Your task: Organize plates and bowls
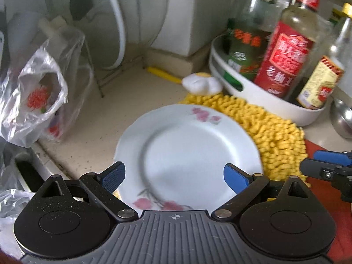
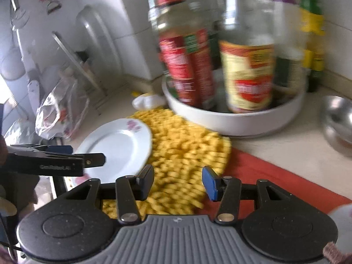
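Observation:
A white plate (image 1: 187,154) with pink flowers lies on the counter, partly over a yellow shaggy mat (image 1: 275,132). My left gripper (image 1: 173,176) is open, its fingers either side of the plate's near rim, not touching that I can see. The plate also shows in the right wrist view (image 2: 118,145). My right gripper (image 2: 178,182) is open and empty over the yellow mat (image 2: 182,145), to the right of the plate. The left gripper (image 2: 88,160) shows from the side there. A steel bowl (image 2: 338,118) sits at the far right.
A white round tray (image 1: 264,96) holds several sauce bottles (image 1: 283,50) behind the mat. A plastic bag (image 1: 39,101) and a glass lid (image 1: 99,22) on a rack stand at the left. A red cloth (image 2: 275,171) lies under the mat. Tiled wall behind.

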Tool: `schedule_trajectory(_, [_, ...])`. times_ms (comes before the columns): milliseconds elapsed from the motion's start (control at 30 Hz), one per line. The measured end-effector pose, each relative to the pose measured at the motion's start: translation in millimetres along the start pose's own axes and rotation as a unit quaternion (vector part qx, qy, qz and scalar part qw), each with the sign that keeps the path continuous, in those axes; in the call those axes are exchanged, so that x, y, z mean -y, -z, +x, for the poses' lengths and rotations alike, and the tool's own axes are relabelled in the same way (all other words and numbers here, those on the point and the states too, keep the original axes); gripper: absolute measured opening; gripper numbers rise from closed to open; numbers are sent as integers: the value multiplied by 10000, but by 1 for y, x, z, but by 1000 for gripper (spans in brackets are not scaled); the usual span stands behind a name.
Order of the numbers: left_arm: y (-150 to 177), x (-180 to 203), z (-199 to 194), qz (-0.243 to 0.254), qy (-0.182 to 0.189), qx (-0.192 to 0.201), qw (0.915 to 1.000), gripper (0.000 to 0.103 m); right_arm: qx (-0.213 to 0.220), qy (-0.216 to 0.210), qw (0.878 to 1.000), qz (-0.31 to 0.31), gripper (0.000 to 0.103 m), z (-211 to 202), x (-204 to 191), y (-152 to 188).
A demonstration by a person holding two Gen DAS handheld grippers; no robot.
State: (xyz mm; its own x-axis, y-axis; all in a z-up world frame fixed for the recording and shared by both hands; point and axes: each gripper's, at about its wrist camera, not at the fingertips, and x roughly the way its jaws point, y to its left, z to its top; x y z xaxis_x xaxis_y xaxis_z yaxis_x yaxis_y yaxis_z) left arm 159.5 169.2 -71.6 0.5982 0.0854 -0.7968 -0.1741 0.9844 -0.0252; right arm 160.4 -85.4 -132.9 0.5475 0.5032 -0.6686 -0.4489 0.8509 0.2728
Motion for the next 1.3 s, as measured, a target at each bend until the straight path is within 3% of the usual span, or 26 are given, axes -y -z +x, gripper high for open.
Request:
schedule_trajectory(333, [0, -17, 12, -71, 216, -21, 9997, 101, -480, -219, 9986, 21, 45, 58, -28, -20])
schedule_trajectory(467, [0, -20, 15, -14, 117, 10, 9999, 100, -656, -314, 9973, 103, 45, 70, -32, -19])
schedule_trajectory(800, [0, -26, 20, 45, 234, -54, 9997, 100, -750, -326, 9966, 138, 45, 81, -32, -22])
schedule_trajectory(933, [2, -37, 32, -373, 484, -393, 9974, 100, -764, -330, 9965, 48, 46, 86, -35, -22])
schedule_trajectory(1300, [0, -30, 28, -276, 506, -345, 9977, 97, -726, -444, 9963, -84, 41, 86, -41, -21])
